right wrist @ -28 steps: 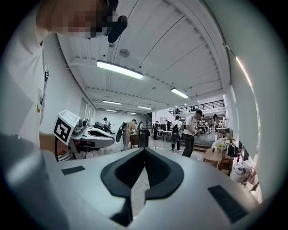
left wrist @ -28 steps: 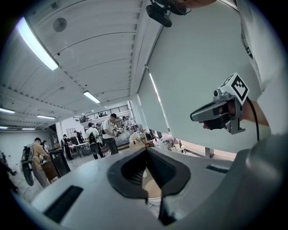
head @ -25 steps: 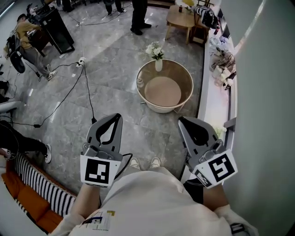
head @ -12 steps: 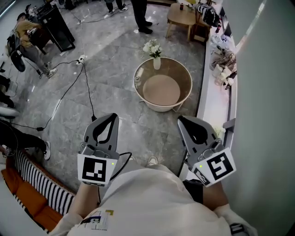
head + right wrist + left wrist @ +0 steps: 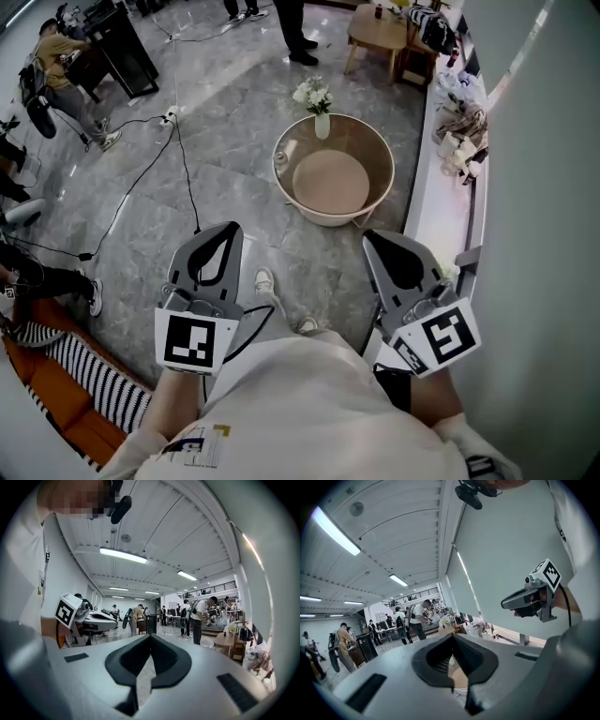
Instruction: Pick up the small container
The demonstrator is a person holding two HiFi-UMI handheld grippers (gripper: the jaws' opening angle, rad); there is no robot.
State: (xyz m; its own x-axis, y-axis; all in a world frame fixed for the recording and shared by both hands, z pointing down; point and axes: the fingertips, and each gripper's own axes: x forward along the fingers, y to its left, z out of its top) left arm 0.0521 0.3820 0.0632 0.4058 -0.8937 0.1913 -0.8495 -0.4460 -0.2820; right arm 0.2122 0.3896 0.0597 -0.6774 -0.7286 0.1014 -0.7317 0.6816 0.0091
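The left gripper (image 5: 228, 231) and right gripper (image 5: 369, 241) were held at lower frame, jaws pressed together, nothing pinched.

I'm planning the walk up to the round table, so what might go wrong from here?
The black cable trails just left of the path ahead; a step might snag on it. The vase of flowers stands at the far rim of the round table and might be knocked over during a reach. Both the left claw and the right claw are shut and empty, so they must open before any grasp.
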